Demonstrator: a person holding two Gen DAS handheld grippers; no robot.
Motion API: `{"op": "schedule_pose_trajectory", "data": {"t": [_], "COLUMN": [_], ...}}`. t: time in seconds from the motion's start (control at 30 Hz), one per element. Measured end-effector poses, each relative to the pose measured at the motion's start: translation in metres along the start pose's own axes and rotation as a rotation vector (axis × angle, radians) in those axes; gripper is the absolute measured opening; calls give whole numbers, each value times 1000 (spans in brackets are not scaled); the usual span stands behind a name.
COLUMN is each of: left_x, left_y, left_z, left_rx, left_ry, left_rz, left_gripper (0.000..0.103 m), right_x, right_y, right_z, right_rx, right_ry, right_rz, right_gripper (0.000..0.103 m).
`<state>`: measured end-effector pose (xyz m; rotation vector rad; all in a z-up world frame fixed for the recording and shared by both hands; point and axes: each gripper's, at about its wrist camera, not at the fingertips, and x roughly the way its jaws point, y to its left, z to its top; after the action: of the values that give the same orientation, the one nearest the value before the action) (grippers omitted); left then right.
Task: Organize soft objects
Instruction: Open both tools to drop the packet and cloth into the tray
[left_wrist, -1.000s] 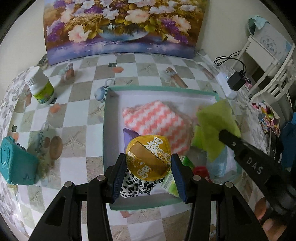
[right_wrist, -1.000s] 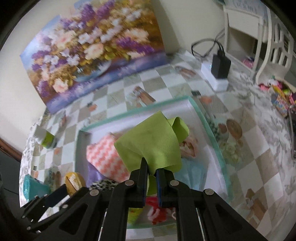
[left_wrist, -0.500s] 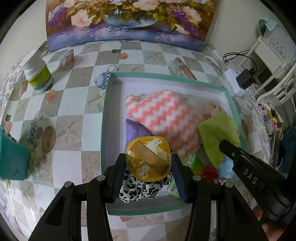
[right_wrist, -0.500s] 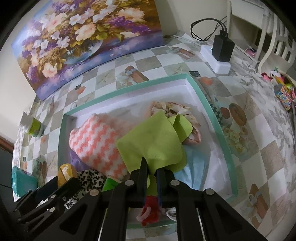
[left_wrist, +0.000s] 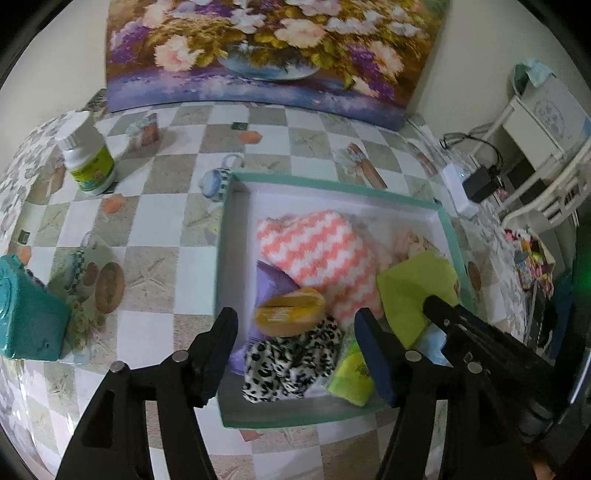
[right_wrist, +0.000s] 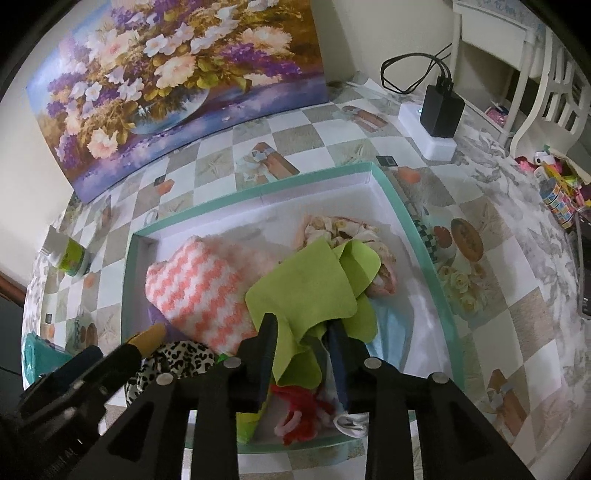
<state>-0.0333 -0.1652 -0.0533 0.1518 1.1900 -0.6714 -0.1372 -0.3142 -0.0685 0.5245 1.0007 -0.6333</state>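
Your left gripper (left_wrist: 295, 332) has just let go: its fingers, clamped on the yellow pouch (left_wrist: 290, 312) half a second ago, now stand wide, and the pouch lies low in the frame's middle inside the teal box (left_wrist: 334, 184), on the leopard-print cloth (left_wrist: 291, 360) beside the pink zigzag towel (left_wrist: 317, 258). Your right gripper (right_wrist: 301, 341) has parted too, fingers narrowly apart, the green cloth (right_wrist: 310, 284) draped between them rather than pinched, resting mid-frame over the box's pile. Both items look delivered; you can probably withdraw.
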Motion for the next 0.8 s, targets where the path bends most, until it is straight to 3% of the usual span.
{"op": "schedule_pose_trajectory", "data": {"t": [0.07, 0.13, 0.2, 0.37, 0.43, 0.8], "left_x": [-3, -3, -1, 3, 4, 0], "left_y": [6, 14, 23, 50, 60, 75], "left_z": [2, 4, 5, 5, 6, 4], "left_rx": [-15, -39, -67, -147, -175, -176], "left_ry": [-18, -30, -30, -29, -35, -48], "left_rz": [30, 73, 111, 190, 210, 303], "left_gripper": [76, 81, 86, 95, 99, 101], "right_x": [-1, -2, -3, -3, -3, -6], "right_y": [1, 4, 6, 12, 14, 20], "right_z": [0, 0, 0, -1, -1, -3], "right_rx": [-5, -12, -23, -54, -64, -90], "right_ry": [-3, -6, -9, -18, -23, -32], "right_rz": [1, -2, -6, -13, -17, -44], "right_gripper": [42, 59, 63, 86, 103, 103]}}
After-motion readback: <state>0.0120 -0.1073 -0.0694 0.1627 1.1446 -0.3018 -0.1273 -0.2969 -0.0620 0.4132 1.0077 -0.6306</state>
